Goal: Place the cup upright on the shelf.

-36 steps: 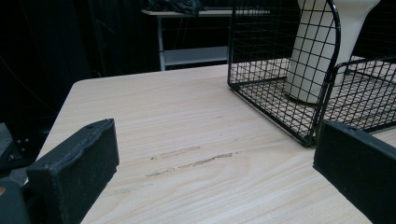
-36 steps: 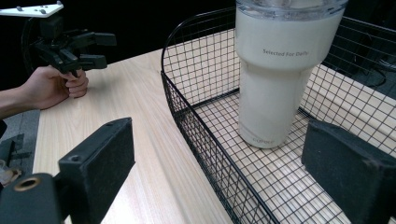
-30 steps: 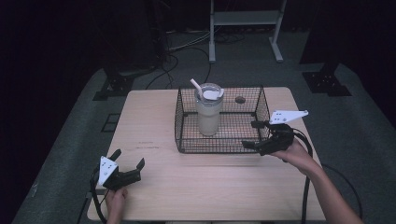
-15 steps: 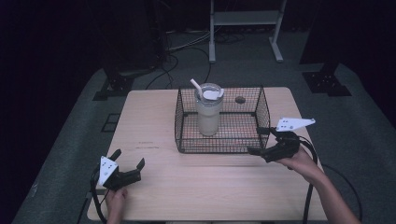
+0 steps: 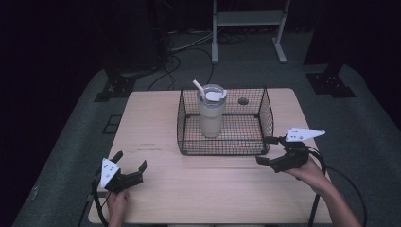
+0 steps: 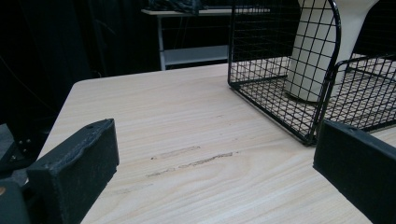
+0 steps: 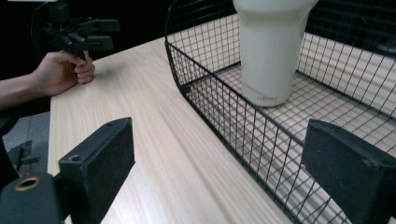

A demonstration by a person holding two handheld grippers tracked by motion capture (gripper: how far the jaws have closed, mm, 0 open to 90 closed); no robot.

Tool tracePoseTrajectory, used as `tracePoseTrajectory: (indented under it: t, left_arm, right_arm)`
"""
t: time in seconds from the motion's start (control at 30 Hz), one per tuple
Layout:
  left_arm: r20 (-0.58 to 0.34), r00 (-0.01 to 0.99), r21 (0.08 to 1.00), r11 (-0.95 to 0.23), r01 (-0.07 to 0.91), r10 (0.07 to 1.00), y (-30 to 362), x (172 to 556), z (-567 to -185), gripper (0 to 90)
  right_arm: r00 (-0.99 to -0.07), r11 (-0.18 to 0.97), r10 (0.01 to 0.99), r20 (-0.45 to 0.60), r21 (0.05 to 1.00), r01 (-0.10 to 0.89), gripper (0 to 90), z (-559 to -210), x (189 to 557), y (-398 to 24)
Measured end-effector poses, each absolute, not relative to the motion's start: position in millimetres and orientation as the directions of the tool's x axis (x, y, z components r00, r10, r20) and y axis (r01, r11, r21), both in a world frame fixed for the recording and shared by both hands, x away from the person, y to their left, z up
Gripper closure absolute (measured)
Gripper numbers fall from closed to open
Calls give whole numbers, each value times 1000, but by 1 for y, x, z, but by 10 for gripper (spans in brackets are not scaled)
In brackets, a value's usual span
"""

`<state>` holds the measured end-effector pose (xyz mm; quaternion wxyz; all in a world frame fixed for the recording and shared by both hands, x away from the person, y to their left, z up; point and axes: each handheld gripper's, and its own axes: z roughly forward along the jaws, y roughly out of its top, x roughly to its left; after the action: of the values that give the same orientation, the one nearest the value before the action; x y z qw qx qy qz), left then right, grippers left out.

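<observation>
Basket: a black wire basket [image 5: 225, 124] stands on the far half of the wooden table [image 5: 213, 189], open at the top, with rounded upper corners. It serves as the landmark for everything below.
Tumbler: a cream tumbler [image 5: 211, 117] stands upright inside the basket, toward its left half, on the wire floor. A lid and a white straw [image 5: 199, 88] top it, the straw leaning to the left.
Tumbler, close views: in the right gripper view the tumbler [image 7: 271, 51] sits behind the basket's near wall [image 7: 219, 107]; in the left gripper view it [image 6: 322, 46] stands past the basket's near corner [image 6: 322, 98].
Right gripper: the right gripper [image 5: 267, 150] is held just beside the basket's near right corner, outside the wire, its jaws spread wide with nothing between them. A hand [image 5: 309, 172] grips it from behind, and the grey plate rides on top.
Left gripper: the left gripper [image 5: 129, 159] sits well apart from the basket, off its near left corner by the table's front edge. Its jaws are wide apart and empty, and the hand [image 5: 117, 201] holding it comes up from below.
Left gripper, seen from the right: in the right gripper view the left gripper [image 7: 105, 32] shows far to the left of the basket, held in a fist [image 7: 65, 72].
Hole: a small round dark hole [image 5: 243, 100] lies in the table just behind the basket.
Scuffs: faint dark scuff marks [image 6: 191, 158] mark the wood in front of the basket's left end.
</observation>
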<state>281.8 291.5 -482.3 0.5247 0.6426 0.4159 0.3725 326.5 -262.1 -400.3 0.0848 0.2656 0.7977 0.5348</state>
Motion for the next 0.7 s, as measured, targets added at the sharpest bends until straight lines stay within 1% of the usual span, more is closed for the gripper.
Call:
tracePoseTrajectory:
  t: [0.53, 0.7]
  left_arm:
    - [43, 376, 984, -105, 146, 926, 291, 281, -482, 0]
    - [43, 376, 984, -105, 145, 925, 291, 281, -482, 0]
  right_arm:
    - [-820, 258, 548, 165, 899, 353, 88, -423, 311, -275]
    - [-824, 282, 551, 132, 900, 333, 88, -428, 300, -273]
